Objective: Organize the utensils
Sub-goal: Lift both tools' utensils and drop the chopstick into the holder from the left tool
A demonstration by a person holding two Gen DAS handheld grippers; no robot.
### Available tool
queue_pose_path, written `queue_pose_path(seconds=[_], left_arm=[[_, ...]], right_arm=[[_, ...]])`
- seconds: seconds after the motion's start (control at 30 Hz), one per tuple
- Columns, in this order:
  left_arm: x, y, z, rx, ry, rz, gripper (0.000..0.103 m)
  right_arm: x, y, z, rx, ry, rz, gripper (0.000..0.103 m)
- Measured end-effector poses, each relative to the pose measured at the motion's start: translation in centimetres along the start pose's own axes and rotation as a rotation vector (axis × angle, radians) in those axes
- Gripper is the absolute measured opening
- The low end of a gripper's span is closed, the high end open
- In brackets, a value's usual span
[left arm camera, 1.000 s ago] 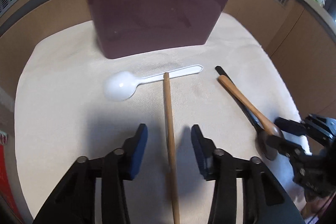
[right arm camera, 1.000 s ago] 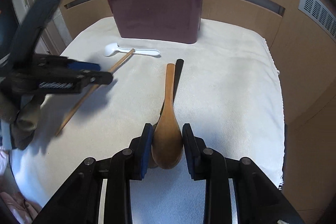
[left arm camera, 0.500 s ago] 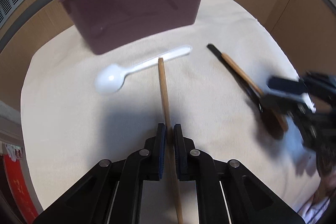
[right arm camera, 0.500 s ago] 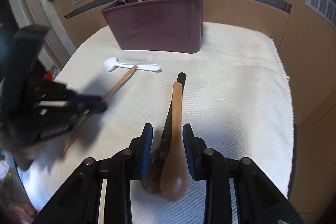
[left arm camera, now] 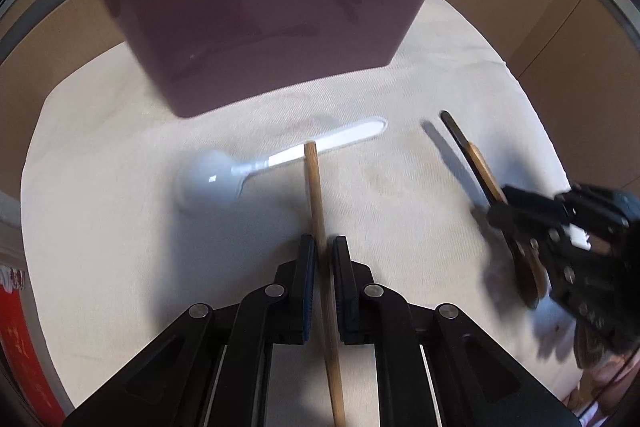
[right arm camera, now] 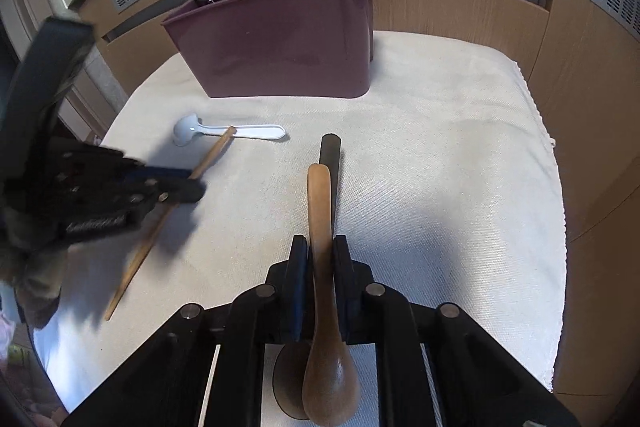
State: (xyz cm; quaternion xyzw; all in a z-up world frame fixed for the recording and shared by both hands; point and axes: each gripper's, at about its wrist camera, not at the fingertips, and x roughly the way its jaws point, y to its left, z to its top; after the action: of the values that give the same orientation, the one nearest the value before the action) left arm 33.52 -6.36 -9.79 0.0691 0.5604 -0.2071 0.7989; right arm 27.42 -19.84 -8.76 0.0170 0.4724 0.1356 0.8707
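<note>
— What is seen on the cloth-covered worktop (right arm camera: 460, 131)?

— A maroon utensil holder (right arm camera: 280, 43) is stood at the far edge. A white spoon (left arm camera: 256, 167) is laid just in front of it.

— And the hand-held grippers?

— A wooden chopstick (left arm camera: 318, 203) is pinched by the left hand-held gripper (left arm camera: 322, 251), its far tip by the white spoon's handle. A wooden spoon (right arm camera: 322, 267) is clamped by the right hand-held gripper (right arm camera: 320, 255), above a dark spoon (right arm camera: 331, 159).
</note>
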Motion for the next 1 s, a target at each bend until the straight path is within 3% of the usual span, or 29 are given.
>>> queue_pose_path(seconds=[0.23, 0.3, 0.5, 0.6, 0.77, 1.0], left_arm=[[0.3, -0.5, 1.6, 0.014, -0.038, 0.049, 0.006], [-0.5, -0.4, 0.9, -0.024, -0.072, 0.014, 0.006], [-7.5, -0.7, -3.0, -0.086, -0.3, -0.052, 0.006], [-10.5, -1.2, -4.3, -0.092, -0.374, -0.069, 0.006], [-15.2, -1.2, -5.6, -0.092, -0.478, -0.081, 0.006], [-18.4, -2.6, -5.9, -0.072, -0.568, -0.086, 0.006]], right_arm=[[-1.2, -0.1, -0.1, 0.01, -0.035, 0.008, 0.012], [-1.9, -0.1, 0.0, 0.015, -0.046, 0.015, 0.012], [-4.5, 0.6, 0.1, -0.002, -0.092, 0.021, 0.011], [-6.0, 1.1, 0.4, -0.015, -0.125, 0.014, 0.01], [-9.2, 2.4, 0.8, -0.048, -0.188, 0.0, 0.01], [-13.4, 4.0, 1.7, -0.09, -0.27, -0.011, 0.01]])
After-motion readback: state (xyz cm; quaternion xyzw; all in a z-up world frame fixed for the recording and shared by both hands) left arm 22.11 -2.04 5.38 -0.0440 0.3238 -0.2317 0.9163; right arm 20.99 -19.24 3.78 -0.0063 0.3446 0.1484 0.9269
